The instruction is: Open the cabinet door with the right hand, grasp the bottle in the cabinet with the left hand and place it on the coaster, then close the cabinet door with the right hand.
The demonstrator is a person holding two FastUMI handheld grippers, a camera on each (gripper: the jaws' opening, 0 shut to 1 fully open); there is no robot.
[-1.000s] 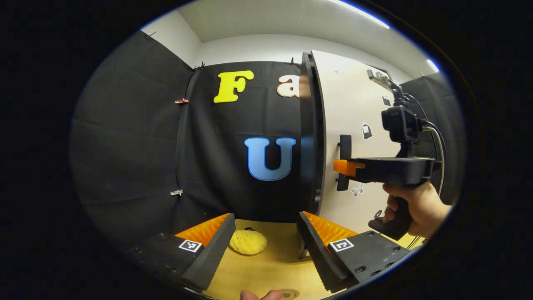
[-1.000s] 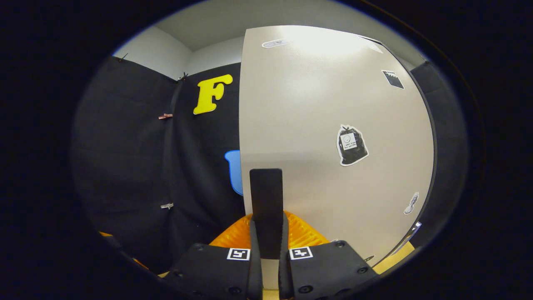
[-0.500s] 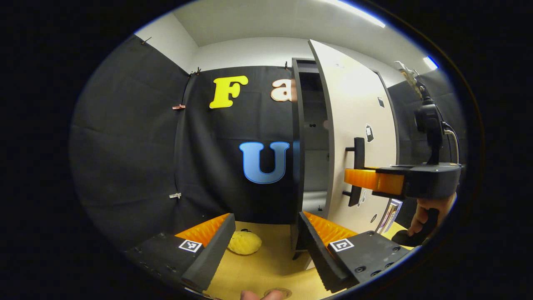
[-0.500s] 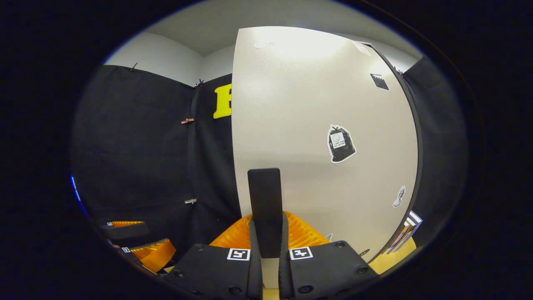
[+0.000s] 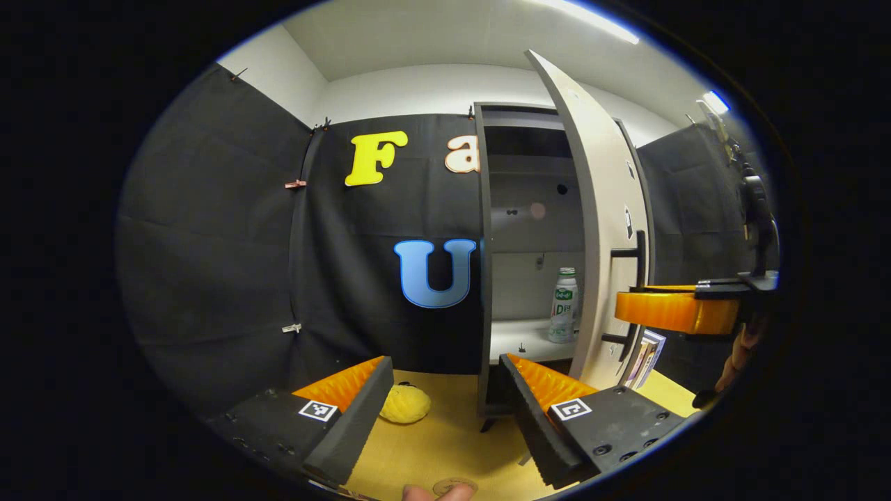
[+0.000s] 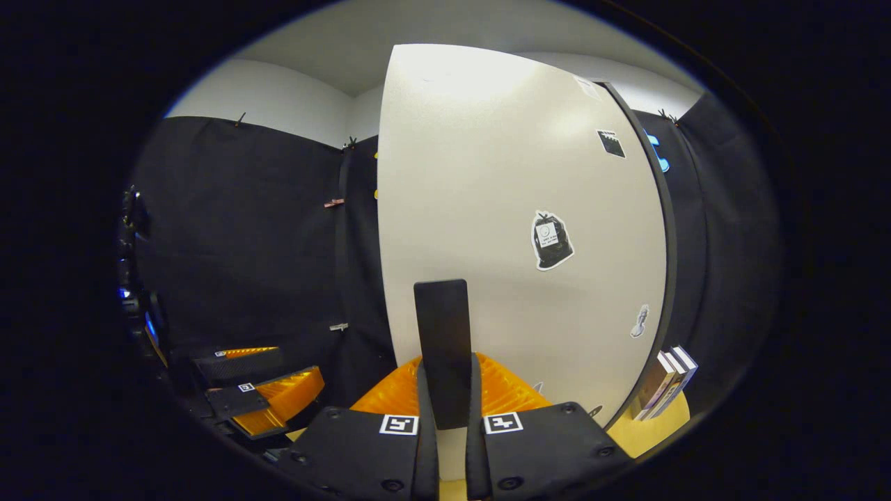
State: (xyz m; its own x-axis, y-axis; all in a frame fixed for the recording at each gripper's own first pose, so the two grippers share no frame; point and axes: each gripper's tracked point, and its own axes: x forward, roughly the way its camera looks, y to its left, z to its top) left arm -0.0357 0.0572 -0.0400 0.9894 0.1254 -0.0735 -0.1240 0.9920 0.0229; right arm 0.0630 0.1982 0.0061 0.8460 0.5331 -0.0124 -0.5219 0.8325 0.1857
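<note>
The bottle [image 5: 562,305] is standing upright on the shelf [image 5: 529,339] inside the cabinet [image 5: 518,209], near the edge of the open cabinet door [image 5: 600,209]; the left gripper view is giving you that look inside, while the right gripper view is facing the door's pale outer face [image 6: 501,209] and its stickers [image 6: 551,240], with the interior hidden behind it.

Your right claw [image 6: 445,390] is clenching the door's black handle [image 6: 443,334], both fingers pressing on it from either side. In the left gripper view you are seeing that same claw [image 5: 672,312] from the side, its orange fingers level and reaching to the handle [image 5: 637,278], with your hand [image 5: 734,362] gripping below it at the edge of the picture.

Your left claw [image 5: 445,396] is hanging released, its fingers spread wide and touching nothing, pointing toward the cabinet's opening from low over the desk [image 5: 445,438]. In the right gripper view it [image 6: 261,396] is sitting low and well to the side of the door.

A yellow ball-like thing [image 5: 406,403] is lying on the desk between the left claw's fingers, farther back. Some books [image 6: 668,379] are standing beside the cabinet.
</note>
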